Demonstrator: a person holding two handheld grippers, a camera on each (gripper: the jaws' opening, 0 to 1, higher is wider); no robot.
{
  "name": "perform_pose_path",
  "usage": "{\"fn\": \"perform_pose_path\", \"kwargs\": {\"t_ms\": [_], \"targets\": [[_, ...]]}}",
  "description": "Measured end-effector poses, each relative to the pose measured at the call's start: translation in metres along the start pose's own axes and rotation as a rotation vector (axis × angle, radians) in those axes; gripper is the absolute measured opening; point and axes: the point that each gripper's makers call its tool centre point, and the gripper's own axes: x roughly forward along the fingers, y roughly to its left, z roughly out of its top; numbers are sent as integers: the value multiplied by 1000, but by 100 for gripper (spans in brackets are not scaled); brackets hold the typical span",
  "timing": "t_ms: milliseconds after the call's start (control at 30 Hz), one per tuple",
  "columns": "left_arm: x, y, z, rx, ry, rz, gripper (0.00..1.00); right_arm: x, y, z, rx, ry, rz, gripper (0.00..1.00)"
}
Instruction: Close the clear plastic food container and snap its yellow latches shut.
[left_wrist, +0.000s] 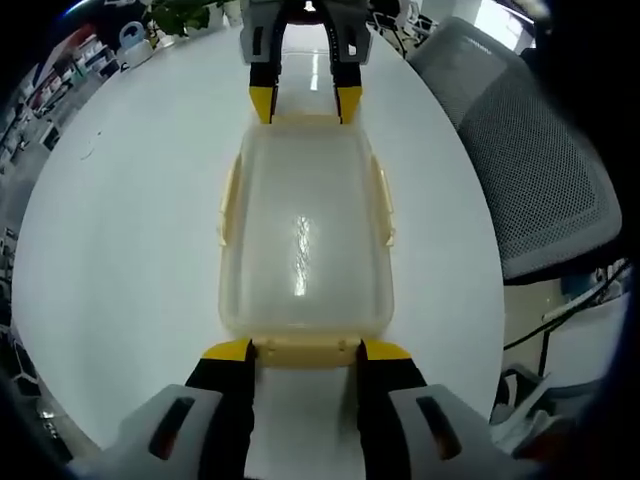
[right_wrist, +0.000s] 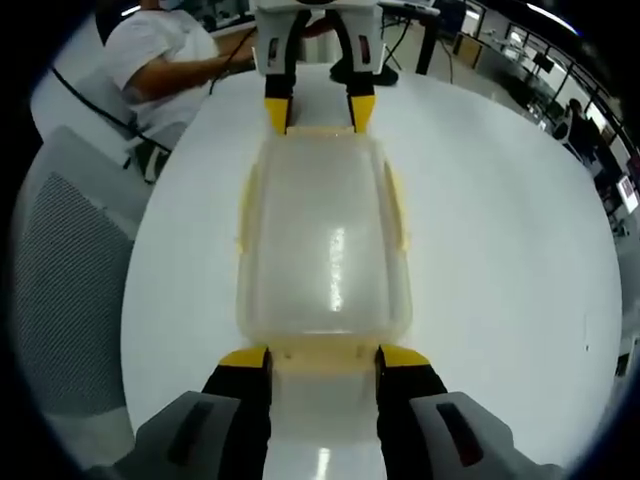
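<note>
Clear container (left_wrist: 303, 240) sits lid-on in the middle of the white table (left_wrist: 120, 230), long axis running between the two grippers. Contents can't be made out through the cloudy plastic. Yellow latches (left_wrist: 381, 200) run along the long sides, and a short-end latch (left_wrist: 305, 350) lies at the near end.

Left gripper (left_wrist: 305, 352): jaws narrowly apart, yellow tips straddling the near end latch, touching or just beside it. Right gripper (right_wrist: 322, 358) is the same at the opposite end, tips either side of that end's latch (right_wrist: 322, 352). Whether either is actually squeezing, can't tell.

Grey mesh chair (left_wrist: 530, 170) beside the table; a seated person (right_wrist: 165, 55) at the far edge.
</note>
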Motion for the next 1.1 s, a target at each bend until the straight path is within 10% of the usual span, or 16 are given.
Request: {"fn": "perform_pose_path", "kwargs": {"t_ms": [1100], "targets": [[-1,1,-2,0,35,-11,37,-2,0,-1,-7,-50,2,37]]}}
